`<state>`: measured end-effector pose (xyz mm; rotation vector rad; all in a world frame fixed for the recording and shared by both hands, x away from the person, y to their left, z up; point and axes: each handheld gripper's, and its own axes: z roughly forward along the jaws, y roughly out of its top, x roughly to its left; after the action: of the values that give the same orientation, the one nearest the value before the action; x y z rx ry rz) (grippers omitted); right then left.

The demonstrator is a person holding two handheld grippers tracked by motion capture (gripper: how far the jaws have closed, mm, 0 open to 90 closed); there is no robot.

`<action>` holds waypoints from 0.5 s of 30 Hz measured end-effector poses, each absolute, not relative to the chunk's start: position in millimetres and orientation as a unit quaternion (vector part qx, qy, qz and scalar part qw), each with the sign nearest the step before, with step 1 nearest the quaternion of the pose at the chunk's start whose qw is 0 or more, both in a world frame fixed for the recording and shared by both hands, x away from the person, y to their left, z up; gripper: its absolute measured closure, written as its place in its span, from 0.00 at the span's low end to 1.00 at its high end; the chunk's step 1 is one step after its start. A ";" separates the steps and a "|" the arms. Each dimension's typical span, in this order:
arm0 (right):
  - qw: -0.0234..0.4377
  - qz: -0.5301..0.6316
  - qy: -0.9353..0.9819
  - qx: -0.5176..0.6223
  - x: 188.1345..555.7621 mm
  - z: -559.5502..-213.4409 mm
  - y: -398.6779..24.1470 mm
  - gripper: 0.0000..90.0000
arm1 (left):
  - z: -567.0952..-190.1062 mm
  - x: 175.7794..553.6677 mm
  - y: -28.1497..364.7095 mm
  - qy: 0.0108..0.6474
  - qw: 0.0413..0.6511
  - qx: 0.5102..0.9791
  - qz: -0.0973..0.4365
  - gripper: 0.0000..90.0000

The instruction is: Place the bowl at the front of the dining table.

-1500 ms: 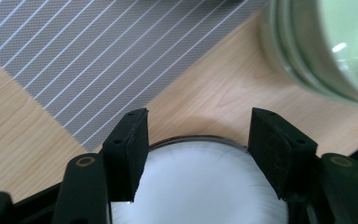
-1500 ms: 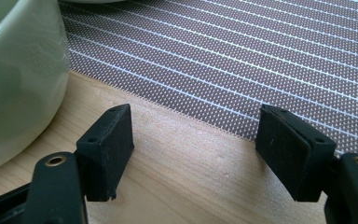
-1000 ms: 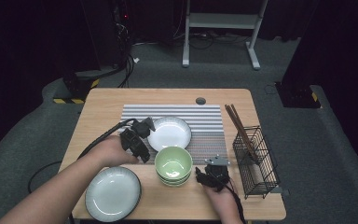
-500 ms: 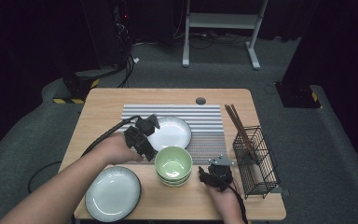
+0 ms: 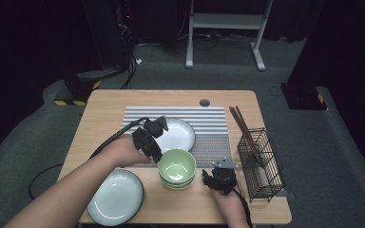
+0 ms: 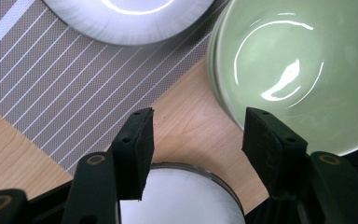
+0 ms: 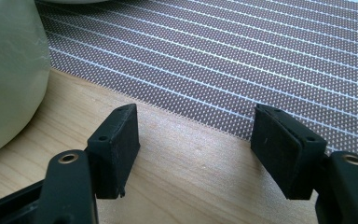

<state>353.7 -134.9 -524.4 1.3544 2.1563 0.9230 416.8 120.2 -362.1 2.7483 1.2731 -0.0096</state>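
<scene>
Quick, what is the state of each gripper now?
Left gripper: open, holding nothing, jaws just closing a little beside the green bowl.
Right gripper: open, holding nothing.

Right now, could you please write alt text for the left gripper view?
The left gripper hangs open above bare wood, nothing between its black jaws. A green bowl sits just beyond the right jaw, a white plate lies on a striped mat above, and a grey plate shows below.

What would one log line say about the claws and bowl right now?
left claw: open, closing, beside green bowl | right claw: open, empty | white plate: on mat
</scene>
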 end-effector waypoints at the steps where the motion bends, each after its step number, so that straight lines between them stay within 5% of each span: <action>1: 0.215 0.333 0.777 0.488 353.7 -524.4 -134.9 0.36 | -361.9 416.6 119.0 0.417 0.058 0.907 -0.003 0.48; 15: 0.215 0.333 0.778 0.488 354.0 -524.4 -135.0 0.36 | -380.0 416.3 106.2 0.409 0.055 0.911 -0.016 0.57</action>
<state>354.0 -135.0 -524.4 1.3531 2.1570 0.9240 416.3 106.2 -380.0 2.7655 1.2416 -0.0479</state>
